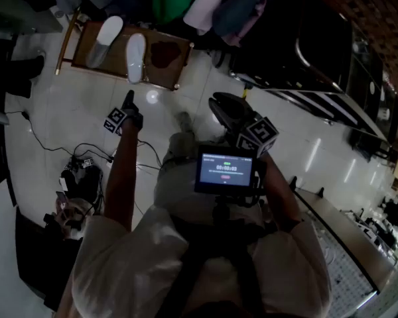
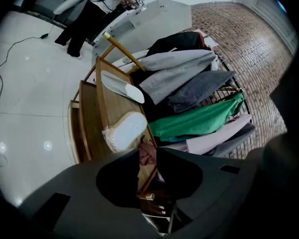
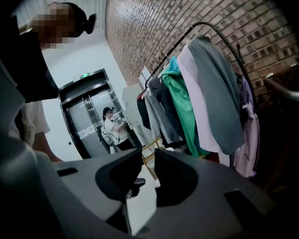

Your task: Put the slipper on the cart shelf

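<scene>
Grippers empty, you stand at the low wooden cart [image 2: 105,111] beside a rail of hanging clothes [image 2: 189,88]. Your left gripper [image 2: 147,156] reaches toward the cart, its jaws a little apart with nothing between them. Only the shelf's edge and a crumpled dark-red cloth [image 1: 162,53] show through the gap. Your right gripper [image 3: 148,158], held near your body, also has parted jaws and carries nothing.

Two flat white slippers lie on the cart's top shelf. The bare slipper [image 2: 122,86] lies toward the far end, and the slipper in clear plastic wrap [image 2: 125,132] lies nearer your left gripper. Judging from that, the placing looks done or nearly so, and the step in hand is to leave both slippers settled.

To do it well, hold the left jaws parted and clear of the plastic wrap, which would likely snag and drag the light slipper along. Draw the gripper away along its own line, not sideways toward the green garment [image 2: 199,118]. If the wrapped slipper sits too near the shelf's edge, nudge it inward by its sole, not by the wrap.
</scene>
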Demonstrator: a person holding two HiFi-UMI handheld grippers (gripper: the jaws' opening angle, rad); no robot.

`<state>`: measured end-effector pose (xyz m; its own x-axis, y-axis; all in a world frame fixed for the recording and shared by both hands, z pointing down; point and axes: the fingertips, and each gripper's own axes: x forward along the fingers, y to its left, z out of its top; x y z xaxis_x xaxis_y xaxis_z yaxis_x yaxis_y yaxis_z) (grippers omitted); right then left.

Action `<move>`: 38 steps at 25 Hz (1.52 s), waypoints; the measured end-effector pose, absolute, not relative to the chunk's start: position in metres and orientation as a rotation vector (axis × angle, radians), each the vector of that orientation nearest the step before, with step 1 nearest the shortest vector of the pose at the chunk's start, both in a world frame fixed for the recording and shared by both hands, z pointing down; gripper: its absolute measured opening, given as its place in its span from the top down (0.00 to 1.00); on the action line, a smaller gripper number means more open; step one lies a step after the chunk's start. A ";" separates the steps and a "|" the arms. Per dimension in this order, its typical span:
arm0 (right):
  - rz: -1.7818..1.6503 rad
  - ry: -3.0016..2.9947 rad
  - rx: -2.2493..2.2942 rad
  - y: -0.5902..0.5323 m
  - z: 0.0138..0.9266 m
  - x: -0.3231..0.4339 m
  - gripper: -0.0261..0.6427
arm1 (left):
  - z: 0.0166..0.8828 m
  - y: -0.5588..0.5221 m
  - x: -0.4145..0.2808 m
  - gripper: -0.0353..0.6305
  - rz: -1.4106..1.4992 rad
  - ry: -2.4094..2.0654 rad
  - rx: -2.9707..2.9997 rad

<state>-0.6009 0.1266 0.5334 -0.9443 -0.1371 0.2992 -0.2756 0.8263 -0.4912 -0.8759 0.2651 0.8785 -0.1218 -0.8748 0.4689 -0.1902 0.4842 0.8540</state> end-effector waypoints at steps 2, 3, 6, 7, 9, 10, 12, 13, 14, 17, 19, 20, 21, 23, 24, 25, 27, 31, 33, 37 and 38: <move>0.797 -2.740 0.313 0.126 0.526 -0.608 0.80 | 0.891 0.265 -0.883 0.79 -0.791 -1.606 0.898; 0.798 -2.734 0.317 0.124 0.526 -0.610 0.80 | 0.897 0.264 -0.887 0.78 -0.804 -1.602 0.878; 0.806 -2.718 0.340 0.113 0.533 -0.610 0.80 | 0.919 0.259 -0.895 0.73 -0.830 -1.592 0.839; 0.811 -2.707 0.342 0.110 0.534 -0.611 0.80 | 0.926 0.256 -0.897 0.71 -0.830 -1.589 0.832; 0.815 -2.690 0.340 0.109 0.538 -0.613 0.80 | 0.938 0.253 -0.900 0.70 -0.833 -1.578 0.821; 0.812 -2.682 0.338 0.111 0.541 -0.612 0.80 | 0.942 0.252 -0.901 0.68 -0.843 -1.571 0.814; 0.792 -2.657 0.328 0.115 0.556 -0.605 0.80 | 0.948 0.252 -0.907 0.66 -0.887 -1.567 0.778; 0.784 -2.645 0.324 0.115 0.565 -0.601 0.80 | 0.952 0.252 -0.911 0.65 -0.915 -1.570 0.751; 0.783 -2.638 0.324 0.114 0.570 -0.598 0.80 | 0.958 0.252 -0.915 0.64 -0.938 -1.574 0.724; 0.792 -2.612 0.344 0.109 0.577 -0.593 0.80 | 0.973 0.248 -0.920 0.63 -0.948 -1.576 0.686; 0.791 -2.592 0.349 0.109 0.581 -0.591 0.80 | 0.981 0.245 -0.920 0.62 -0.927 -1.568 0.692; 0.787 -2.588 0.351 0.109 0.582 -0.590 0.80 | 0.985 0.243 -0.920 0.61 -0.917 -1.562 0.697; 0.784 -2.588 0.354 0.108 0.583 -0.589 0.80 | 0.989 0.241 -0.920 0.61 -0.909 -1.558 0.700; 0.789 -2.593 0.372 0.106 0.583 -0.590 0.80 | 0.996 0.238 -0.922 0.59 -0.910 -1.554 0.690; 0.802 -2.584 0.389 0.106 0.583 -0.589 0.81 | 0.999 0.237 -0.923 0.59 -0.922 -1.554 0.675; 0.811 -2.569 0.404 0.107 0.583 -0.587 0.81 | 1.001 0.236 -0.924 0.59 -0.936 -1.555 0.659; 0.798 -2.559 0.397 0.114 0.580 -0.586 0.81 | 1.005 0.238 -0.925 0.59 -0.956 -1.557 0.637; 0.773 -2.561 0.392 0.133 0.573 -0.585 0.81 | 1.002 0.244 -0.925 0.59 -0.965 -1.556 0.646; 0.770 -2.566 0.395 0.134 0.573 -0.587 0.81 | 1.004 0.242 -0.925 0.59 -0.962 -1.551 0.659; 0.816 -2.602 0.409 0.133 0.567 -0.601 0.81 | 1.003 0.237 -0.928 0.59 -1.035 -1.529 0.648; 0.811 -2.593 0.398 0.135 0.568 -0.601 0.81 | 1.002 0.235 -0.929 0.59 -1.071 -1.517 0.646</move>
<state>-0.6009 0.1348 0.5682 -0.8821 -0.1496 0.4467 -0.3774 0.7919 -0.4801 -0.9287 0.2354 1.0021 -0.2356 -0.8539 0.4640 0.1510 0.4395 0.8854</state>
